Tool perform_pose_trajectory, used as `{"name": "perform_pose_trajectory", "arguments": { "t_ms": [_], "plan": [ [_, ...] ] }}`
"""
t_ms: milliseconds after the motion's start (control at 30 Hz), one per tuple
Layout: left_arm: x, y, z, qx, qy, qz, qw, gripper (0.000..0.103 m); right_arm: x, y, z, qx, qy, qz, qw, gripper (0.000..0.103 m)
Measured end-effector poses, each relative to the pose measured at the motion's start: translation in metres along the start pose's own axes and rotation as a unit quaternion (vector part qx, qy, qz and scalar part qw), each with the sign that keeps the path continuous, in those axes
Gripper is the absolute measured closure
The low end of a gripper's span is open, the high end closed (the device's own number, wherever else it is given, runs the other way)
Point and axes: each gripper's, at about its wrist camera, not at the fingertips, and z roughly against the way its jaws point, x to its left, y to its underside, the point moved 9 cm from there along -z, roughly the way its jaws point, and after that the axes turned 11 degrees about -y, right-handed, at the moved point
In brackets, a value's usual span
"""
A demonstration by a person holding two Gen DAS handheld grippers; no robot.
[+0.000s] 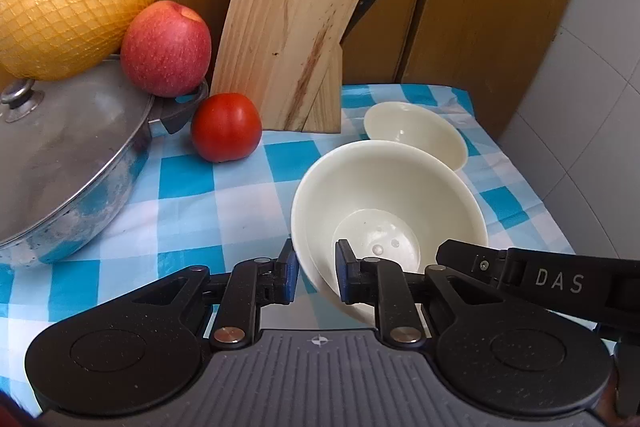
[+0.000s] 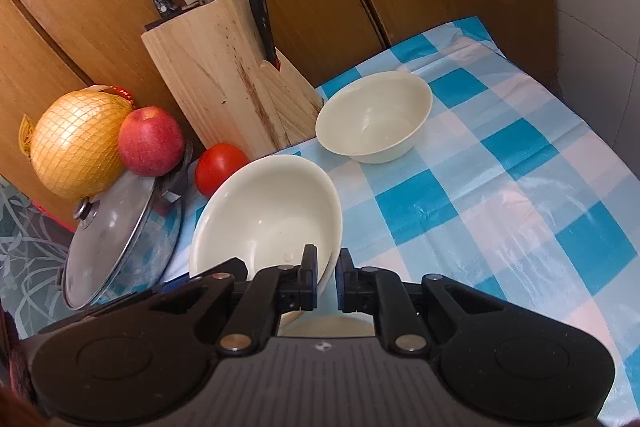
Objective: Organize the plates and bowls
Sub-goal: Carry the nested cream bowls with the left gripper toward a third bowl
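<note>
A cream bowl (image 1: 384, 195) is gripped at its near rim from two sides and tilts toward the cameras over the blue-checked cloth (image 1: 240, 195). My left gripper (image 1: 316, 267) is shut on the rim, one pad inside the bowl and one outside. In the left wrist view the right gripper's finger (image 1: 460, 253) reaches the rim from the right. The right wrist view shows the same bowl (image 2: 264, 211) with my right gripper (image 2: 328, 275) shut on its wall. A second cream bowl (image 2: 376, 119) (image 1: 416, 135) stands upright on the cloth behind, apart from both grippers.
A wooden knife block (image 1: 288, 39) stands at the back against wooden panels. Left of it are a tomato (image 1: 226, 133), an apple (image 1: 166, 49), a netted yellow fruit (image 1: 68, 3) and a lidded steel pot (image 1: 68, 163). A white wall (image 1: 592, 67) borders the right edge.
</note>
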Motion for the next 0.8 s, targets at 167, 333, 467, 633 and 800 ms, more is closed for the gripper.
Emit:
{"name": "perform_pose_trajectory", "arguments": {
  "t_ms": [167, 333, 467, 633, 800],
  "plan": [
    [-0.002, 0.008, 0.018, -0.008, 0.005, -0.006, 0.9999, 0.076, 0.004, 0.011, 0.018, 0.0, -0.004, -0.003, 1.0, 0.092],
    [-0.004, 0.016, 0.03, -0.01, 0.008, -0.01, 0.9999, 0.076, 0.005, 0.022, 0.031, 0.001, -0.006, -0.004, 1.0, 0.092],
    [-0.005, 0.022, 0.038, -0.01, 0.009, -0.016, 0.9998, 0.075, 0.004, 0.029, 0.038, 0.003, -0.007, -0.009, 1.0, 0.092],
    [-0.006, 0.031, 0.044, -0.005, 0.013, -0.021, 0.9997, 0.074, 0.003, 0.04, 0.045, 0.009, -0.006, -0.012, 1.0, 0.092],
    [-0.01, 0.043, 0.045, 0.005, 0.015, -0.032, 0.9994, 0.073, -0.001, 0.051, 0.049, 0.018, 0.003, -0.015, 1.0, 0.091]
  ]
}}
